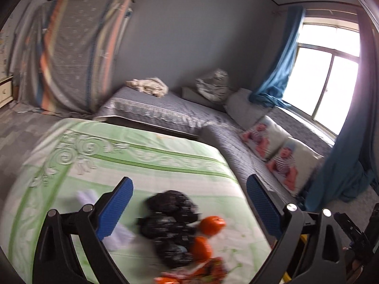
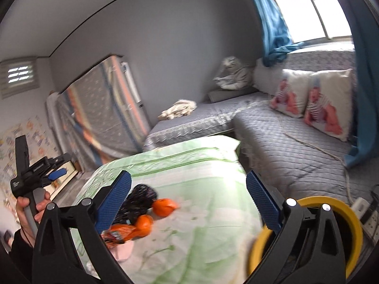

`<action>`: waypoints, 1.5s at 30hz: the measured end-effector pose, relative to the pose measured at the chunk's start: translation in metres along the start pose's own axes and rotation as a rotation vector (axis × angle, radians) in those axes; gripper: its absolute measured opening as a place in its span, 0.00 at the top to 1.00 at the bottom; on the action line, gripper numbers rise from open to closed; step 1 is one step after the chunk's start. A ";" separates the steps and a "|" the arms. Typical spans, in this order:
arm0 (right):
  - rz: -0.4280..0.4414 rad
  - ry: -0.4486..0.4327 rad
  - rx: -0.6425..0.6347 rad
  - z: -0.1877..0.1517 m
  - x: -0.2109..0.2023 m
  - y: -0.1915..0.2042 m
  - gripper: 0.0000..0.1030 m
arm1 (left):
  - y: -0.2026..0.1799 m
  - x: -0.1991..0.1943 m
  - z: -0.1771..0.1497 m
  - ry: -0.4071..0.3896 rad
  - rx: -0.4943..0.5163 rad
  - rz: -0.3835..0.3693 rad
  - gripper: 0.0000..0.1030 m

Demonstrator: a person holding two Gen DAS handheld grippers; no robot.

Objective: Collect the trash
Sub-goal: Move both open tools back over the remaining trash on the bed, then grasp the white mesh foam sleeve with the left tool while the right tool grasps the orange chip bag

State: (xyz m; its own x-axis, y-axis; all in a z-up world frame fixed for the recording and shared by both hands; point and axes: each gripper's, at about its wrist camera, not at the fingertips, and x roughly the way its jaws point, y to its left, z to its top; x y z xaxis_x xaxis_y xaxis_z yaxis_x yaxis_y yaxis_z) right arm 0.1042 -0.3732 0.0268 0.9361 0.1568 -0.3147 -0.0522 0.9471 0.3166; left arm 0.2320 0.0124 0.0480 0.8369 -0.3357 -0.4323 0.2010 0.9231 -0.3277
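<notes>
On the green bedspread (image 1: 146, 156), your left gripper (image 1: 189, 203) is hanging with its jaws wide apart and nothing between them, above a black bag (image 1: 170, 222), two oranges (image 1: 212, 222) and an orange wrapper (image 1: 203, 272). Further right, your right gripper (image 2: 188, 202) is also gaping empty, and the yellow-rimmed bin (image 2: 350, 215) is sitting beside the bed.

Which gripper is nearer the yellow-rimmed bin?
Right. The yellow-rimmed bin sits just beneath the right gripper; the left gripper is farther to the left, over the black bag.

- grey walls (image 1: 189, 35), bright window (image 1: 331, 71), blue curtains (image 1: 281, 66)
- grey quilted L-shaped sofa (image 2: 284, 142), two printed pillows (image 2: 310, 99)
- green floral-covered table (image 1: 142, 161)
</notes>
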 end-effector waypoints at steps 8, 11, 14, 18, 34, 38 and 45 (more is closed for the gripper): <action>0.090 0.098 -0.075 -0.021 0.035 0.057 0.10 | 0.060 -0.011 -0.009 0.003 -0.040 0.111 0.10; 0.120 0.133 -0.089 -0.033 0.046 0.073 0.10 | 0.078 -0.007 -0.018 0.022 -0.060 0.141 0.10; 0.158 0.172 -0.100 -0.047 0.056 0.084 0.10 | 0.092 0.001 -0.029 0.043 -0.080 0.160 0.10; 0.190 0.217 -0.118 -0.068 0.073 0.099 0.10 | 0.110 0.012 -0.043 0.075 -0.097 0.190 0.10; 0.254 0.346 -0.120 -0.123 0.124 0.123 0.10 | 0.144 0.069 -0.083 0.216 -0.119 0.259 0.10; 0.265 0.360 -0.124 -0.128 0.128 0.125 0.10 | 0.141 0.083 -0.087 0.249 -0.103 0.271 0.10; 0.287 0.399 -0.116 -0.138 0.141 0.126 0.10 | 0.135 0.102 -0.090 0.288 -0.073 0.302 0.10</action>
State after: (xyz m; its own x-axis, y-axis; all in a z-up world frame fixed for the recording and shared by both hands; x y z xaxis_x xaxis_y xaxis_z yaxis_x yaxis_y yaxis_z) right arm 0.1814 -0.1929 -0.1009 0.6736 0.4887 -0.5544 -0.3472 0.8715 0.3463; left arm 0.2987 0.0858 -0.1160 0.6742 -0.1001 -0.7317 -0.0770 0.9758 -0.2045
